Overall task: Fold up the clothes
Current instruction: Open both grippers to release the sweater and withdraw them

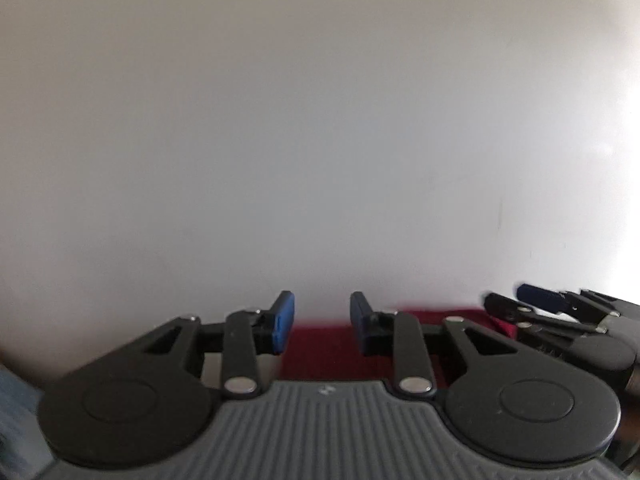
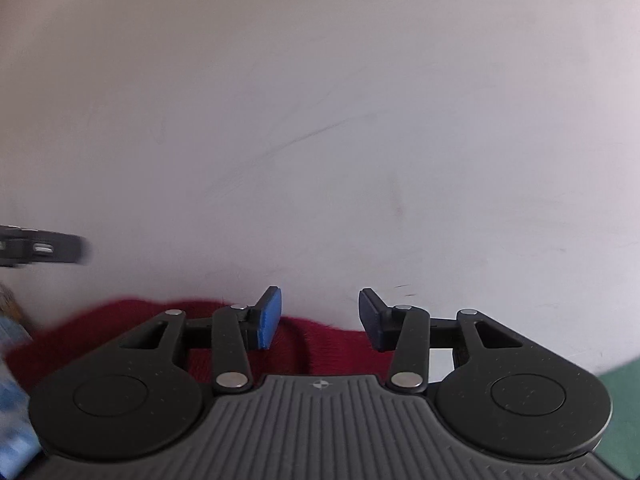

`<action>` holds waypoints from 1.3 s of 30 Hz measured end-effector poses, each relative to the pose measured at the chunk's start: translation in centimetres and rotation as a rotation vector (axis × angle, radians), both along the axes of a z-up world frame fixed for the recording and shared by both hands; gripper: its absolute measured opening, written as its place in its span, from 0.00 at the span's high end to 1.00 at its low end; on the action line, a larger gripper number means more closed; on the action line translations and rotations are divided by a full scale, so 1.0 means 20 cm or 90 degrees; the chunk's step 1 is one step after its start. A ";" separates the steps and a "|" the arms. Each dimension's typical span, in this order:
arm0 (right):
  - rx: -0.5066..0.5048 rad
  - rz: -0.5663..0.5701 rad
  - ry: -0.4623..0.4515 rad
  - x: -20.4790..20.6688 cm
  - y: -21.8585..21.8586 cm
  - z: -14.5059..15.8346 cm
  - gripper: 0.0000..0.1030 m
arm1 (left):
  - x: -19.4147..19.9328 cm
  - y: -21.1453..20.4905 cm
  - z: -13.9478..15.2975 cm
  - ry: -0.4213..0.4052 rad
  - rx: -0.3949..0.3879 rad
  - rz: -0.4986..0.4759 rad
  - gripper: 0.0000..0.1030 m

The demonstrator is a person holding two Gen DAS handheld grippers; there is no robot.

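A dark red garment [image 1: 332, 348] lies low in the left wrist view, under and behind my left gripper [image 1: 322, 322], which is open and empty above it. The same red garment [image 2: 320, 344] fills the lower left of the right wrist view, with a fold or seam near its middle. My right gripper [image 2: 320, 318] is open and empty over its far edge. The right gripper also shows at the right edge of the left wrist view [image 1: 560, 312]. The left gripper's side shows at the left edge of the right wrist view [image 2: 44, 248].
A plain white surface [image 1: 320, 140] fills most of both views. Blue patterned fabric [image 2: 12, 412] shows at the lower left, also in the left wrist view [image 1: 12, 412]. A green patch [image 2: 624, 392] sits at the lower right.
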State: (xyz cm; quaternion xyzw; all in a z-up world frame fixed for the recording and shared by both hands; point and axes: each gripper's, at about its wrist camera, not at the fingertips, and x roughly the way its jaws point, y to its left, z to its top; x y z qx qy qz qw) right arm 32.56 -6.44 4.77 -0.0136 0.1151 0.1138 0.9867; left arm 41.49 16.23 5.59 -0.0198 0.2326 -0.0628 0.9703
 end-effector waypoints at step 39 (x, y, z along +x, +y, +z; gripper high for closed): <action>0.074 -0.142 0.333 -0.96 -0.31 -0.10 0.10 | -1.05 -0.31 -0.04 0.140 0.046 0.177 0.01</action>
